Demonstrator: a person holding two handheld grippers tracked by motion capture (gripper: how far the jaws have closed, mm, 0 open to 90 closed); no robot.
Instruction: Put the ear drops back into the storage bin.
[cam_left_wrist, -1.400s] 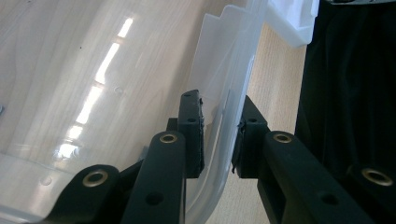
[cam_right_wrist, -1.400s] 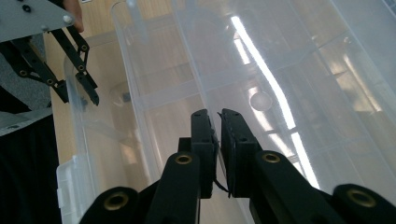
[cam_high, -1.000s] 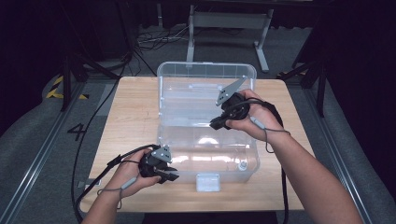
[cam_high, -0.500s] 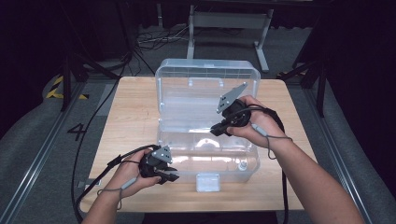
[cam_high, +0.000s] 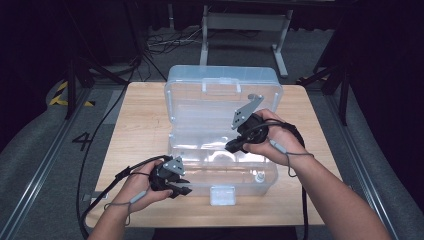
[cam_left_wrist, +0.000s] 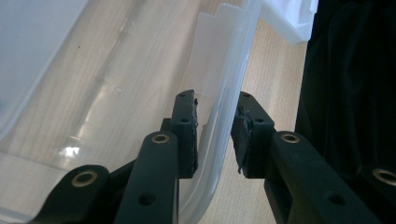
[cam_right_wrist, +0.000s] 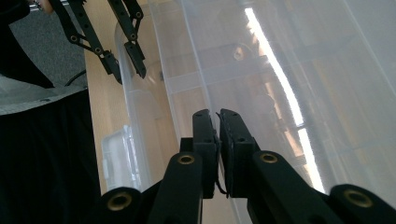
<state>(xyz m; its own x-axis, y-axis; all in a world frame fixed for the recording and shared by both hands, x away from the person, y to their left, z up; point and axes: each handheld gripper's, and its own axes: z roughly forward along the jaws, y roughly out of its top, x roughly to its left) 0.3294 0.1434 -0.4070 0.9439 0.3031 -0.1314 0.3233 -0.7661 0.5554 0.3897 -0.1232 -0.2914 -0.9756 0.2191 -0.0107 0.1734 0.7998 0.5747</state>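
**pixelbench:** Ok so what's the setup here? I see a clear plastic box sitting roughly mid-table, lid tipped up toward the far side, white latch on the near wall facing the person.

**torque_tom:** Yep. The box base is the near half and the lid stands up behind it, tilted back a bit. Both grippers are on it. Left gripper is down at the near left corner of the base, just left of that latch.

**pixelbench:** Is the left one actually clamping? From the high view I can't tell.

**torque_tom:** Check the left gripper view. The box's front wall runs right between the two pads, one inside the box, one outside. The left pad looks just about against the plastic, but there's a visible gap on the other side. Its jaws have just been opening, so I'd call it slack, straddling the wall rather than pinching it.

**pixelbench:** And the right gripper?

**torque_tom:** That one's over the right part of the box, around where the lid meets the base, hand above the open tub. In the right gripper view the pads are squeezed nearly together with a thin clear edge of plastic running into the slit between them. So narrow, and pinched on the box's plastic. Whether that edge is lid or base rim, I can't say for sure.

**pixelbench:** Anything inside the box?

**torque_tom:** Can't make anything out, just wood grain through the plastic.
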